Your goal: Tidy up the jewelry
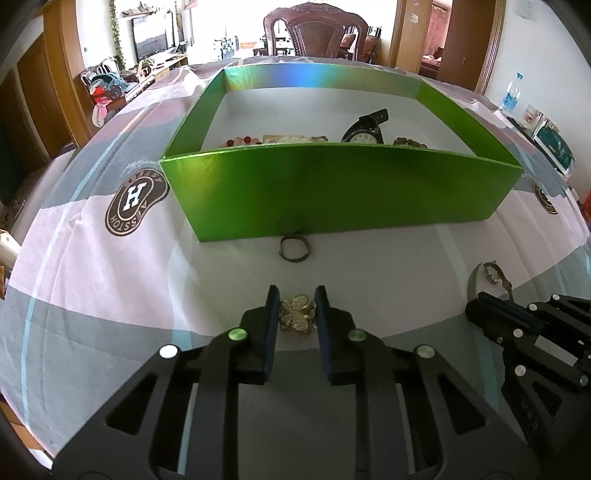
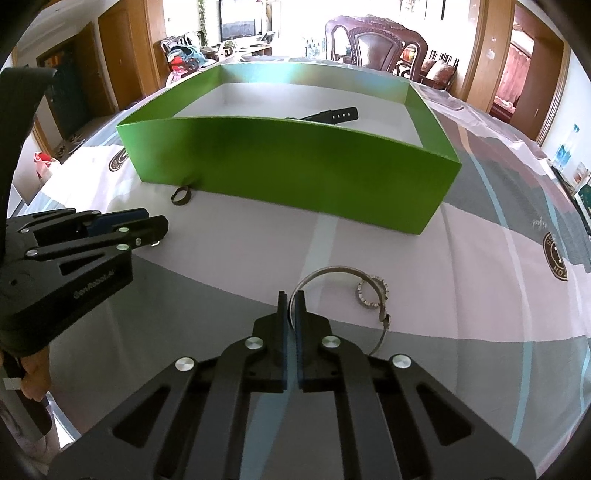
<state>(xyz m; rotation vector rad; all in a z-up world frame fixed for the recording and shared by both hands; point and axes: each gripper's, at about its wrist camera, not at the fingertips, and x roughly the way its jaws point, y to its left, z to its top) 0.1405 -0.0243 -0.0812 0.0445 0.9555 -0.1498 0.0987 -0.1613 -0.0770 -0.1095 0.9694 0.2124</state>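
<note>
A green box (image 1: 340,188) stands on the cloth-covered table; it also shows in the right wrist view (image 2: 295,162). Inside lie a black watch (image 1: 365,129), whose strap shows in the right wrist view (image 2: 332,113), and beaded bracelets (image 1: 240,141). My left gripper (image 1: 296,299) is closed around a gold flower-shaped brooch (image 1: 297,314) on the cloth, its pads touching both sides. My right gripper (image 2: 291,301) is shut on a silver bangle (image 2: 343,275) with a toothed ring ornament, which also shows in the left wrist view (image 1: 487,273).
A small dark ring band (image 1: 294,248) lies on the cloth against the box's front wall; it also shows in the right wrist view (image 2: 181,195). A wooden chair (image 1: 316,33) stands beyond the table. A water bottle (image 1: 511,92) stands at the far right.
</note>
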